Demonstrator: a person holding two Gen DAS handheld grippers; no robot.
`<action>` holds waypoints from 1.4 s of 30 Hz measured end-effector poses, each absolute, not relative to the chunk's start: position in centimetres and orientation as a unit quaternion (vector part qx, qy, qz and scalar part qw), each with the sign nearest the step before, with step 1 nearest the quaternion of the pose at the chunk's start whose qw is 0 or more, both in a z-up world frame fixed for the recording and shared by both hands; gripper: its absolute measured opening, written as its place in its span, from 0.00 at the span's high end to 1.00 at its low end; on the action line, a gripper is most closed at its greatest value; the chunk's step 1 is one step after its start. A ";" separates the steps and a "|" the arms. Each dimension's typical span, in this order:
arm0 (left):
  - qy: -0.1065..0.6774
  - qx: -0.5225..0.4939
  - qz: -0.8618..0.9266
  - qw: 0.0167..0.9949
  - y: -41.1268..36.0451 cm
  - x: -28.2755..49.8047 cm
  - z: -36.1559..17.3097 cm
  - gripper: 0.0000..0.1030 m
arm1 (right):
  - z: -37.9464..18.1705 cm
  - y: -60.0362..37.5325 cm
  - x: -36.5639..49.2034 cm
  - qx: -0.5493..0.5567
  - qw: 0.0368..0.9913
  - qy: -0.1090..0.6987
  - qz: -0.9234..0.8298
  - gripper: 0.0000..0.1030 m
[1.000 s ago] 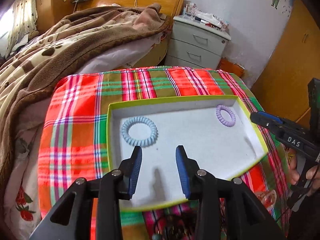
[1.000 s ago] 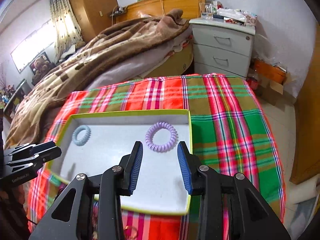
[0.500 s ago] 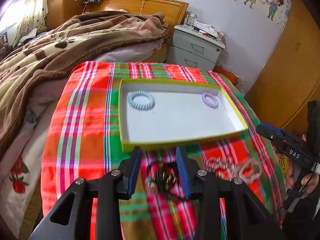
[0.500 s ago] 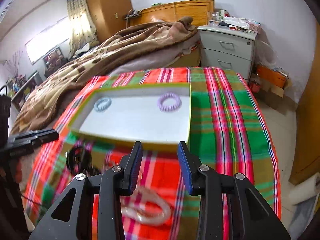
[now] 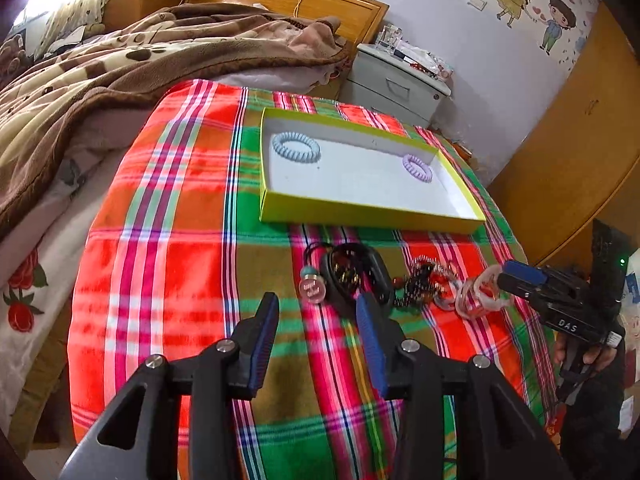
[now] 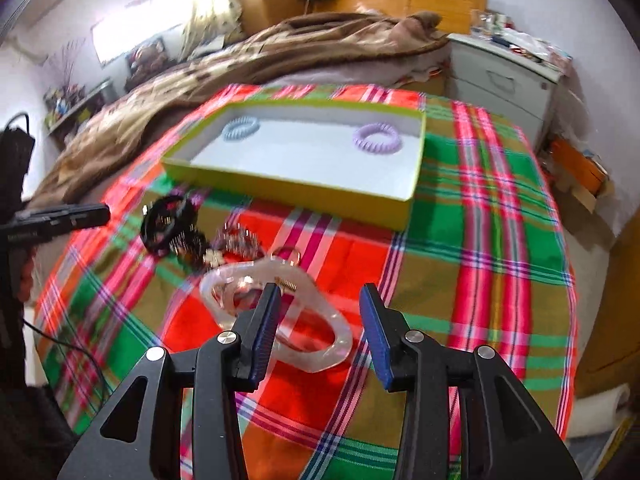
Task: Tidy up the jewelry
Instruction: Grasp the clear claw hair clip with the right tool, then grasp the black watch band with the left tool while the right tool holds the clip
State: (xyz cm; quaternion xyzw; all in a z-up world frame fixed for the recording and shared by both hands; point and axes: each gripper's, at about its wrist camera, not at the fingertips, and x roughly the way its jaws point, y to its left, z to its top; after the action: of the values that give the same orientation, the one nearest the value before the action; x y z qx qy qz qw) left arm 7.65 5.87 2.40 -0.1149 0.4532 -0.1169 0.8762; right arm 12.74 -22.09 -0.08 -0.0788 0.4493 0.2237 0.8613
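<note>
- Left gripper (image 5: 316,316), jaws apart, empty, above the plaid tablecloth (image 5: 168,264).
- Right gripper (image 6: 318,308), jaws apart, over a clear hair claw (image 6: 320,340).
- Tray (image 6: 304,194) holds two coil ties.

Shallow yellow-green tray (image 5: 360,216) w/ white inside sits flat on the plaid cloth, holding a pale blue coil hair tie (image 5: 296,147) at its far left corner & a lilac coil hair tie (image 5: 417,168) near its far right side, well apart. Just in front of the tray lies a loose pile: black hair clip (image 5: 354,276) tangled w/ black cord, a small round glass pendant (image 5: 313,292) beside it, dark beaded pieces (image 5: 420,284) in the middle, blurred. At the pile's right end, translucent pinkish-white claw clip (image 6: 280,312), lying on its side.
</note>
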 end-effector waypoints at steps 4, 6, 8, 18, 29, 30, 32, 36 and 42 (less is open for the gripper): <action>0.461 -0.113 -0.114 0.873 5.9 7.0 1.8 0.59 | -0.5 -22.3 13.3 -0.080 0.852 0.464 0.228 0.59; 0.463 -0.114 -0.114 0.872 5.9 6.8 1.6 0.59 | -0.6 -22.4 13.3 -0.065 0.843 0.480 0.236 0.59; 0.465 -0.113 -0.113 0.871 5.8 6.6 1.5 0.59 | -0.7 -22.6 13.1 -0.059 0.832 0.498 0.238 0.59; 0.471 -0.118 -0.112 0.867 5.8 6.5 1.0 0.59 | -0.6 -22.7 10.1 -0.052 0.832 0.509 0.215 0.74; 0.474 -0.113 -0.104 0.867 5.7 6.9 0.8 0.59 | -0.1 -24.9 8.4 0.079 0.845 0.504 0.162 0.75; 0.474 -0.112 -0.105 0.867 5.7 6.9 0.9 0.59 | -0.2 -25.2 8.2 0.096 0.845 0.501 0.157 0.75; 0.472 -0.111 -0.108 0.868 5.5 7.2 0.9 0.59 | -0.1 -25.6 7.9 0.109 0.851 0.493 0.144 0.75; 0.466 -0.105 -0.117 0.871 5.0 7.7 1.5 0.59 | 0.0 -25.8 7.1 0.129 0.865 0.468 0.123 0.75; 0.472 -0.086 -0.123 0.869 4.2 9.8 1.9 0.59 | 0.4 -26.2 6.6 0.148 0.876 0.446 0.107 0.75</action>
State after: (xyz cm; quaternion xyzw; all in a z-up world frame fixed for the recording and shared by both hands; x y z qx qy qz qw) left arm 9.84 4.17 1.93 -0.0863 0.4717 -0.1226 0.8689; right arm 6.63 -26.24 0.37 0.1477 0.4456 0.1068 0.8765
